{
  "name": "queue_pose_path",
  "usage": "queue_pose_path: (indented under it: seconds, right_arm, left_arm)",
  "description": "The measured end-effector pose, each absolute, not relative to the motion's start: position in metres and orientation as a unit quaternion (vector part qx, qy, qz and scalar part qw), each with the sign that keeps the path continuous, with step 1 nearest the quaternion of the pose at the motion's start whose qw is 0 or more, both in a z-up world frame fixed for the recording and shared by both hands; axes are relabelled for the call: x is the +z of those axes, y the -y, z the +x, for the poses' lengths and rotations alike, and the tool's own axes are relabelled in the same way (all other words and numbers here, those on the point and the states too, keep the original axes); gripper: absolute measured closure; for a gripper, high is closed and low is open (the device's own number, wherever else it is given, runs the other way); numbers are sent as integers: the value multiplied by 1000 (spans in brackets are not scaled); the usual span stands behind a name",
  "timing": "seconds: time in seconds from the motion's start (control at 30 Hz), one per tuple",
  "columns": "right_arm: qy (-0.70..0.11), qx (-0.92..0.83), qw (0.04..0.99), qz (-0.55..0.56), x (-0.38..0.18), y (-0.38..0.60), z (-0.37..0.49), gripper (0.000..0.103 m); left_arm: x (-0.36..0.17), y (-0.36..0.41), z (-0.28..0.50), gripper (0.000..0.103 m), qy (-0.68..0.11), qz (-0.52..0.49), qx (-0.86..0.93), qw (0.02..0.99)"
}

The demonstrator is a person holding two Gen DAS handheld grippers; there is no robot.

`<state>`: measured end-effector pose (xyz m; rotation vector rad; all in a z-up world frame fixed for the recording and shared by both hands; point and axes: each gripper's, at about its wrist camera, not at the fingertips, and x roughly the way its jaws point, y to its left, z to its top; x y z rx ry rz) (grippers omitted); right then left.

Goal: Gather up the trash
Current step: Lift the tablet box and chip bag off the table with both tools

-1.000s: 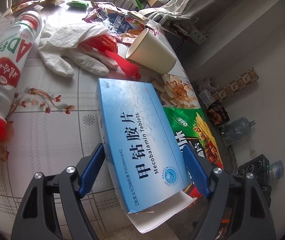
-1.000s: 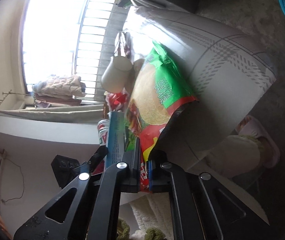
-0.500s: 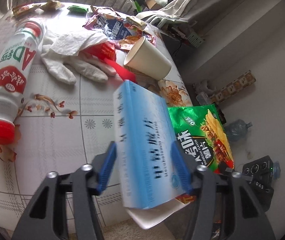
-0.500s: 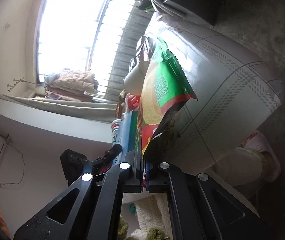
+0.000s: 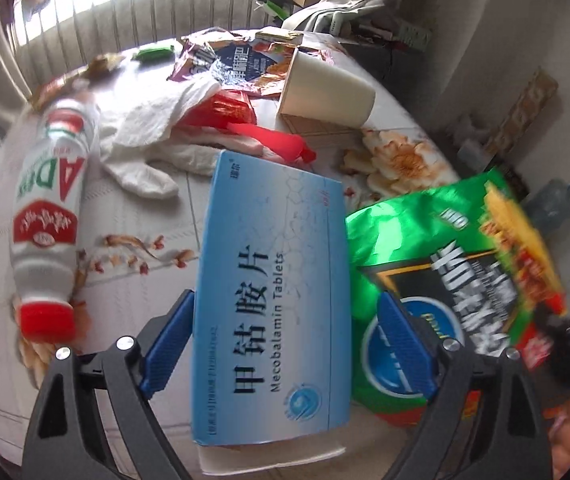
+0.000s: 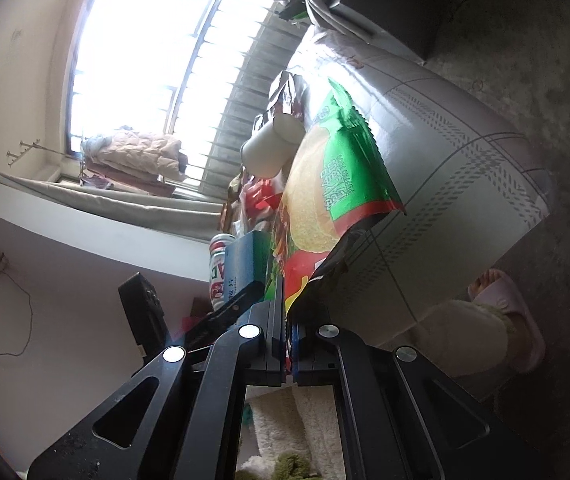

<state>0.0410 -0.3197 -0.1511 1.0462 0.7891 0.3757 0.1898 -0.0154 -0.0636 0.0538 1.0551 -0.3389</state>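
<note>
A blue Mecobalamin tablet box sits between the fingers of my left gripper; the blue pads flank it with small gaps, so the grip is unclear. A green and red chip bag lies right of the box. My right gripper is shut on the bag's red bottom edge and holds the chip bag by the table corner. The box shows beside the bag in the right wrist view.
On the flowered tablecloth lie a white AD bottle with red cap, a white glove, red wrappers, a tipped paper cup and snack packets. A person's slippered foot stands by the table.
The blue box tipped up on edge half a second ago and now faces me flat again. The chip bag has lifted and shifted closer beside the box. The right gripper stays shut on the bag.
</note>
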Motion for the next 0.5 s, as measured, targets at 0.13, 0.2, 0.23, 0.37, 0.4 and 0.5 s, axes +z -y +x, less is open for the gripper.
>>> queue_pose_path:
  seconds: [0.13,0.2,0.23,0.37,0.4,0.5]
  right_arm:
    - [-362,175,780,479,-151,321,43,103]
    - [-360,176,782,477,-150,321,43,103]
    - [-359,177,783,476,-149,322,43,103]
    - [-353,181,786,475,-146,324,43,103]
    - [-352,182,786,475,-145,325,42,103]
    - [-347,185,786,478,-143,328,40,103]
  left_arm:
    - [-72,9,192,16,-508,29,-150,847]
    - [-75,5,193,21,-511,31,-144,847]
    - [-77,2,194,26,-513,34,-139,847]
    - [-78,-3,194,30,-506,34,-140,850]
    - [-78,-5,195,30,-505,31,-139,851]
    - [-75,-11,193,31,-502,18,-138,853]
